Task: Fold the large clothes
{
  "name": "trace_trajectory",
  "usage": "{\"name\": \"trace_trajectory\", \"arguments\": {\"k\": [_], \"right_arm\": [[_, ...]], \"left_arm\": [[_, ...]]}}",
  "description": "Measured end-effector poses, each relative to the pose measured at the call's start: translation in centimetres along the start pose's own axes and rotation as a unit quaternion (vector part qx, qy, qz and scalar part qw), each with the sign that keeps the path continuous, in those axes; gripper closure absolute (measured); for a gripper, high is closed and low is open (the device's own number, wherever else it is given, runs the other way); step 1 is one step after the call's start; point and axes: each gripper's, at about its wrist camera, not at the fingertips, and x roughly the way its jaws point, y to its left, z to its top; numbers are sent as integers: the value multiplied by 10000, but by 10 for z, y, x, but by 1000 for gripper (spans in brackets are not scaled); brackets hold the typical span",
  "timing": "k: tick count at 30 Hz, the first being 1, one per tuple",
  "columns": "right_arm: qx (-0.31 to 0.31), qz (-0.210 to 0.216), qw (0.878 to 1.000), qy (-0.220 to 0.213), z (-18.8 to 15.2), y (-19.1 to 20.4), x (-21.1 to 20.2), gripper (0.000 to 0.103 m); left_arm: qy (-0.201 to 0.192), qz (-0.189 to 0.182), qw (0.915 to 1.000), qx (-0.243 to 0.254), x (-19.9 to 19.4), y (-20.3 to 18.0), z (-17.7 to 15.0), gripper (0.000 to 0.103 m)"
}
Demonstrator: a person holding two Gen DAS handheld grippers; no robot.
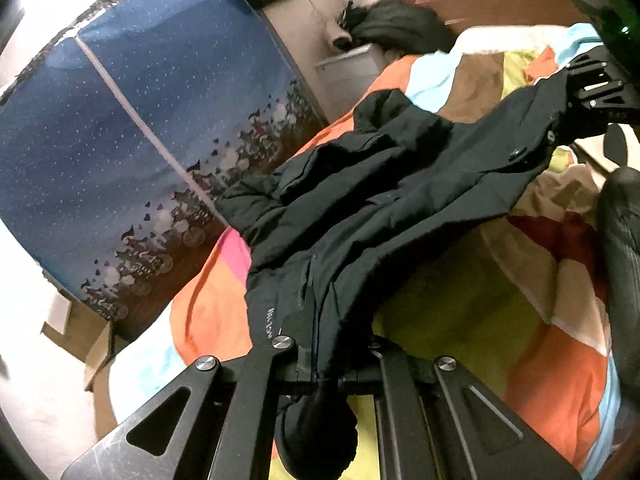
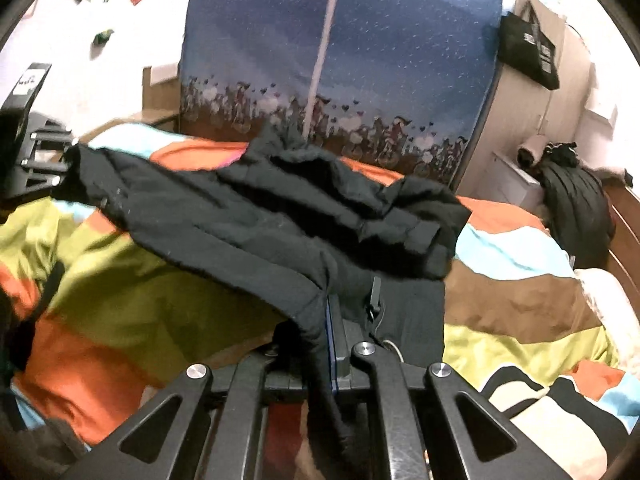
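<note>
- The left tool (image 1: 316, 344) is clamped tight on one edge of the black jacket (image 1: 380, 184), with a bunched end of cloth hanging down behind the clamped fingers.
- The right tool (image 2: 336, 340) is likewise closed fully on another edge of the jacket, beside a dangling zip pull; a rolled hem trails back from it.
- The jacket is held up between the two tools, spanning from one to the other, its near edge raised off the bed (image 2: 120, 280) while its far, crumpled part sags onto the striped cover.
- The step in hand is judged to be the lift of a gripped edge, ahead of a fold; no neat fold is seen yet.
- The next move is judged to call for the held edge to be carried across the jacket toward its far side and laid flat, with both tools kept level so that the cloth does not twist.
- The heaped folds on the far part of the jacket may be trapped under the fold unless they are smoothed first.
- A dark chair (image 1: 620, 264) stands just beside the bed, on the near side of the jacket.
- Beyond the jacket a blue wardrobe (image 2: 360, 60) stands against the bed's far edge.
- Another dark garment (image 2: 576, 200) lies at the headboard, well apart from the jacket, and is not in the way.
</note>
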Motion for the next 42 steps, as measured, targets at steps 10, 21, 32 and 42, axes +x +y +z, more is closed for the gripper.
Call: {"name": "trace_trajectory", "arguments": {"k": [10, 21, 32, 42], "right_arm": [[-231, -374, 9990, -97, 61, -33, 24, 96], [-392, -538, 9973, 324, 143, -99, 128, 96], [-408, -736, 9961, 266, 144, -139, 243, 95], [-108, -1081, 9939, -162, 128, -138, 282, 90]], "left_arm": [[753, 158, 9949, -659, 35, 48, 87, 97], [793, 20, 9933, -840, 140, 125, 163, 97], [833, -358, 9857, -1422, 251, 169, 191, 97], [1033, -480, 9834, -1410, 302, 163, 182, 97]]}}
